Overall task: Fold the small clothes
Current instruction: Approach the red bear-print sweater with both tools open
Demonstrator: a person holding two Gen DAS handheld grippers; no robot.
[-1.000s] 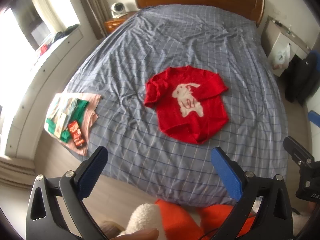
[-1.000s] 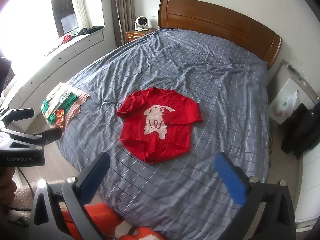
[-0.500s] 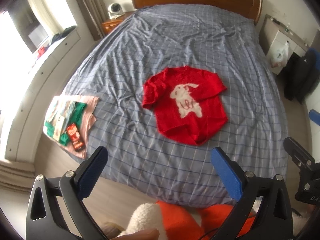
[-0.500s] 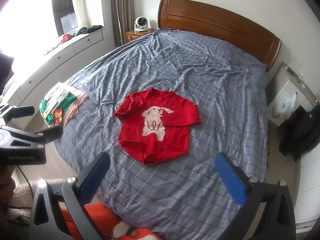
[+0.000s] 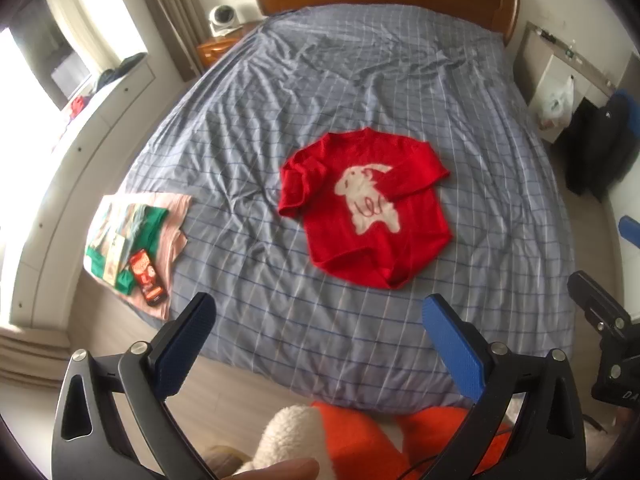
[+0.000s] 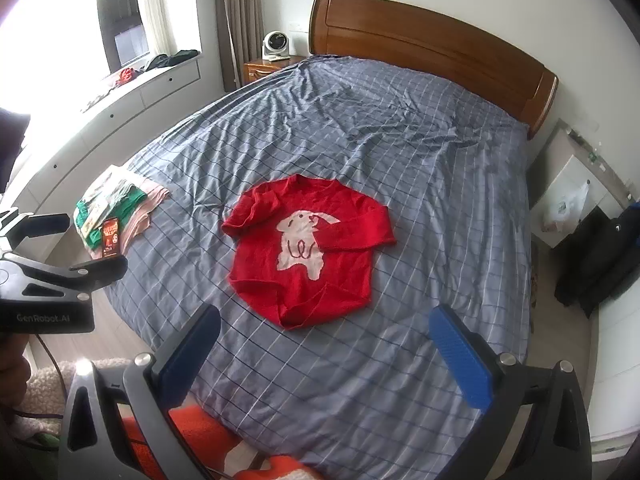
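Observation:
A small red sweater (image 5: 366, 216) (image 6: 308, 246) with a white rabbit on its chest lies on the blue checked bedcover, both sleeves folded across the body. My left gripper (image 5: 318, 314) hangs open above the bed's foot edge, well short of the sweater. Just as far back, my right gripper (image 6: 326, 326) is open too, with nothing between its fingers. The left gripper's black body (image 6: 48, 280) shows at the left edge of the right wrist view.
A stack of folded clothes (image 5: 134, 240) (image 6: 116, 216) with a phone on top lies at the bed's near left corner. A wooden headboard (image 6: 432, 52) closes the far end. A white window bench (image 6: 120, 108) runs along the left, a white cabinet (image 6: 568, 196) and dark clothes stand right.
Both grippers have drifted slightly, so the sweater sits a little differently in each view. Nothing on the bed has moved, and both grippers stay open.

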